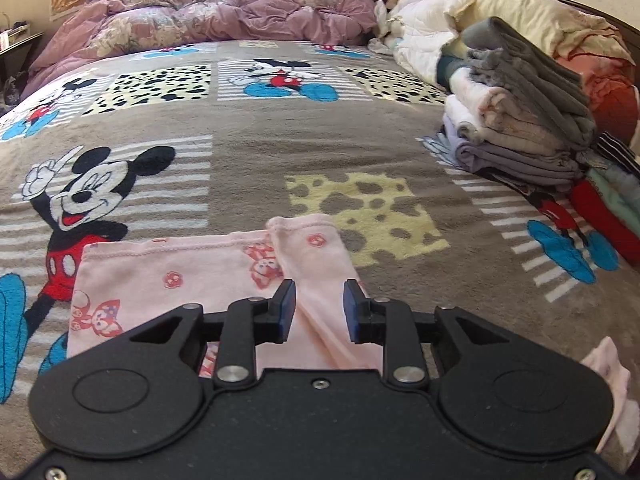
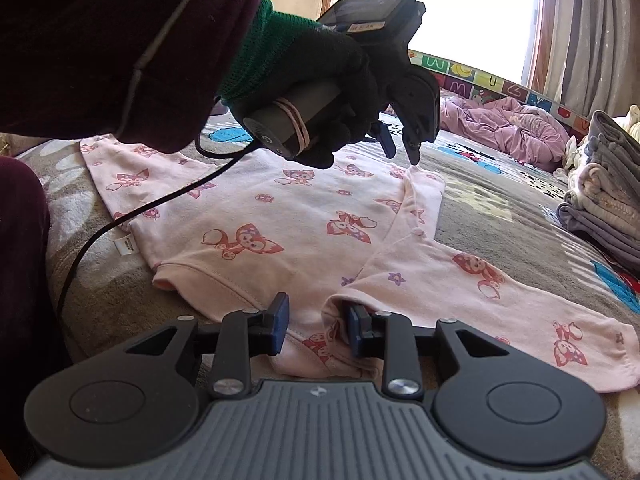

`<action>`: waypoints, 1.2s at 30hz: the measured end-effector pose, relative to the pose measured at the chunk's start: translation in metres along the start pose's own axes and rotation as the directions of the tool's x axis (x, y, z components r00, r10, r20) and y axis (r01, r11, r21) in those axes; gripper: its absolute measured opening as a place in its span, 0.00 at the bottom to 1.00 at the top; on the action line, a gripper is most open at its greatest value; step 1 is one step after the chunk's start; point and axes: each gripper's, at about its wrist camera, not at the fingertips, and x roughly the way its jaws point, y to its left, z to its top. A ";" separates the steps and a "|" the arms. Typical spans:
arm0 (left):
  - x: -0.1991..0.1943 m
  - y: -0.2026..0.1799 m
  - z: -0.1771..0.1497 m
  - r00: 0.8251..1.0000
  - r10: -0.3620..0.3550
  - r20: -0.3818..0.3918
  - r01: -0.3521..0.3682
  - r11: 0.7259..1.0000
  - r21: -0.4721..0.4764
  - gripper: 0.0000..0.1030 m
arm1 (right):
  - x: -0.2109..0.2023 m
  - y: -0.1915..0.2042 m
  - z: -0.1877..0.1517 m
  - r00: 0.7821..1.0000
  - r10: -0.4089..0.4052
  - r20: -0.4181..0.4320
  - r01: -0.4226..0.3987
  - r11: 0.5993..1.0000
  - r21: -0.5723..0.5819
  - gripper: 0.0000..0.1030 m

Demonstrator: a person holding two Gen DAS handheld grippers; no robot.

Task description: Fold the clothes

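A pink child's top with a fox print lies flat on the Mickey Mouse blanket. It also shows in the left wrist view. One sleeve is folded in over the body. My left gripper is open and empty, hovering just above that folded sleeve; it also shows in the right wrist view, held in a gloved hand. My right gripper is open at the garment's near edge, with its right finger tucked under a fold of the other sleeve.
A stack of folded clothes stands at the right of the bed, also visible in the right wrist view. A purple duvet and cream bedding lie at the head. More garments lie by the stack.
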 end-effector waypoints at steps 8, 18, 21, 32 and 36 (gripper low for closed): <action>-0.026 -0.183 -0.041 0.899 -0.296 -0.323 0.432 0.723 0.539 0.47 | -0.002 0.011 -0.006 0.999 -0.034 0.025 0.036 0.997 -0.074 0.32; 0.024 -0.282 -0.088 0.937 -0.075 -0.340 0.327 0.529 0.783 0.04 | -0.004 0.016 -0.009 0.998 -0.053 0.041 0.058 0.988 -0.141 0.33; 0.008 -0.262 -0.073 0.964 -0.091 -0.251 0.254 0.600 0.759 0.02 | -0.004 0.015 -0.009 0.998 -0.054 0.042 0.059 0.988 -0.144 0.35; -0.195 -0.037 -0.014 0.967 -0.011 0.254 -0.031 0.986 0.161 0.01 | -0.007 0.008 -0.005 0.997 -0.063 0.047 0.068 0.992 -0.104 0.51; -0.220 0.037 -0.051 0.959 0.064 0.276 -0.036 0.994 -0.104 0.01 | -0.018 0.004 -0.003 0.996 -0.052 0.069 0.058 0.995 -0.085 0.64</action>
